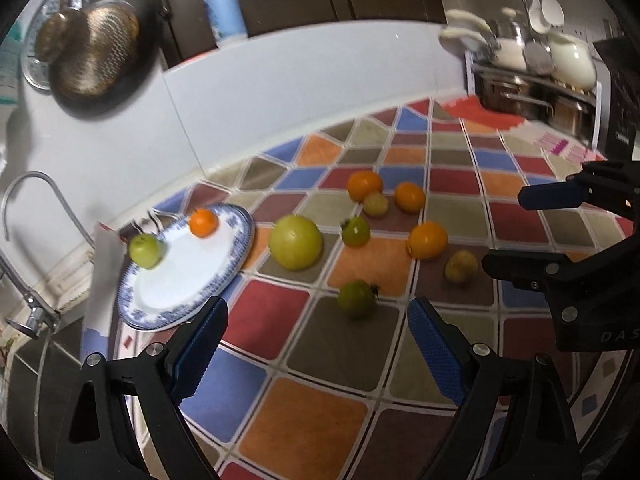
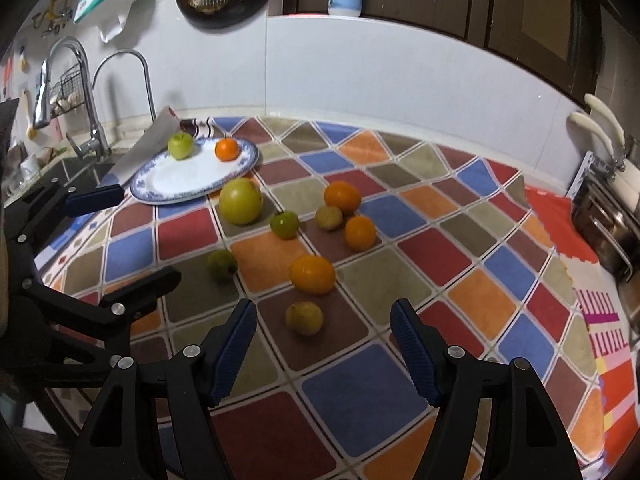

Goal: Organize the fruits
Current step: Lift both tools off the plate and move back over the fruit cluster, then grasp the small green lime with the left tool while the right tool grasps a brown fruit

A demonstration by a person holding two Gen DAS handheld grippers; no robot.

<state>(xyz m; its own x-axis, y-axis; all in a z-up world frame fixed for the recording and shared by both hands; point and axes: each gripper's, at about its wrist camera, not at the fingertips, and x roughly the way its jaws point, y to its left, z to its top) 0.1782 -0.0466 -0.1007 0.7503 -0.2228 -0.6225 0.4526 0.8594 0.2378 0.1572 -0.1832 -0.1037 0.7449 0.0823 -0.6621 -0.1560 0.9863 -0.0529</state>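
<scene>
At the worktop's left edge by the sink, a plate [image 2: 192, 190] is collecting an apple [image 2: 180, 145] and orange [image 2: 227, 149], presumably the gathering spot. Remaining fruit is lying loose mid-cloth. The left gripper [image 1: 316, 354] is gaping empty before a green fruit [image 1: 357, 298]; the right gripper [image 2: 324, 354], half-open and empty, is facing a yellowish one [image 2: 304, 317].

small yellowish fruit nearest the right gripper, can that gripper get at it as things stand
Probably yes. The small yellowish fruit lies alone on the chequered cloth, just ahead of the right gripper, whose jaws stand open and empty; the large orange sits behind it, apart.
</scene>
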